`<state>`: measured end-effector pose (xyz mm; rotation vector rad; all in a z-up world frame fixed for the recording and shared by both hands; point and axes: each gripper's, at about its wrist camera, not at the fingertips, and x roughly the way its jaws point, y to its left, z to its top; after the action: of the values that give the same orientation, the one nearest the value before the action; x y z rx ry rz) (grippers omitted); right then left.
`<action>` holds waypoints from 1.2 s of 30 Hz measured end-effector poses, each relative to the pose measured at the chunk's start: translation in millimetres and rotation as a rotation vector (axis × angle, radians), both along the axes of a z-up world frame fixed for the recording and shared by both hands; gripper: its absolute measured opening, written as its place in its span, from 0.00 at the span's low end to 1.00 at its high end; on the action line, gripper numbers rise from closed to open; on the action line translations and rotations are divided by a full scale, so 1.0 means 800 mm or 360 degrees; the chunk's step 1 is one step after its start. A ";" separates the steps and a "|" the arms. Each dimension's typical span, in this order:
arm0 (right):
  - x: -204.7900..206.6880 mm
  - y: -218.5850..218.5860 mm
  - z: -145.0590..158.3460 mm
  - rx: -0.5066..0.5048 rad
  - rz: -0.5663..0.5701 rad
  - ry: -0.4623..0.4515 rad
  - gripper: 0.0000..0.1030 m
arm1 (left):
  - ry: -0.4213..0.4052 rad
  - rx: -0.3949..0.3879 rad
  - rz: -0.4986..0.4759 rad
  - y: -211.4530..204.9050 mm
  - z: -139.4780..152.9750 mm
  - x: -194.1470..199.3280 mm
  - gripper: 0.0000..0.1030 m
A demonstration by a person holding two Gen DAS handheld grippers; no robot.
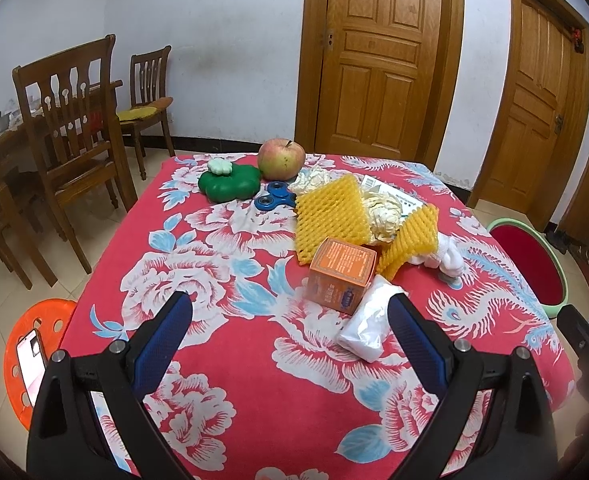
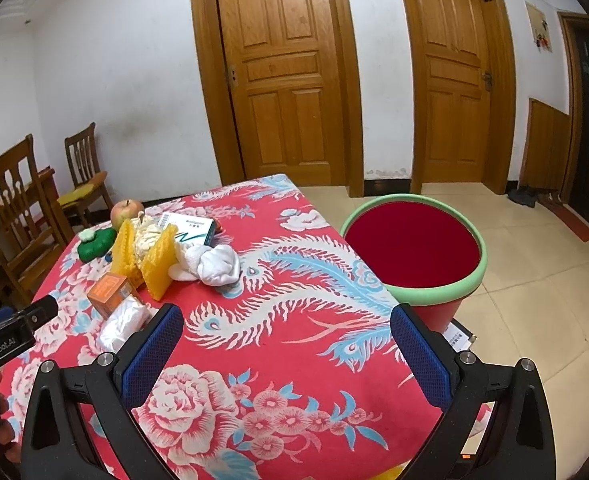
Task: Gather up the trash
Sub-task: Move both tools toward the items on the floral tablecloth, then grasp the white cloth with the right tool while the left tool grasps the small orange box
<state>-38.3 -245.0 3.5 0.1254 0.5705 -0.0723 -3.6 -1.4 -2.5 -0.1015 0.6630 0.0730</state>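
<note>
Both our grippers wait wide apart above the flowered cloth, and no trash is collected yet.

Nearest to our left gripper lies a white plastic wrapper, just beside its right finger, with an orange box touching it behind. Further we see two yellow foam nets, crumpled paper, a white sock-like bundle and a flat white box, all close together on the table. An apple, a green toy and a blue spinner probably stay. Our right gripper also holds nothing. Beside the table stands the red bin with a green rim; we judge that everything is left to do.
</note>
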 end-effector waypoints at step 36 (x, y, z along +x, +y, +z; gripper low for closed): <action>0.150 0.019 -0.041 -0.0042 0.0160 0.0348 1.00 | 0.0254 -0.0178 -0.0300 -0.001 -0.044 0.121 0.82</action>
<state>82.0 -229.6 -29.0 0.0635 0.7926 0.0045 92.9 -2.5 -38.0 -0.1415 0.8335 -0.1390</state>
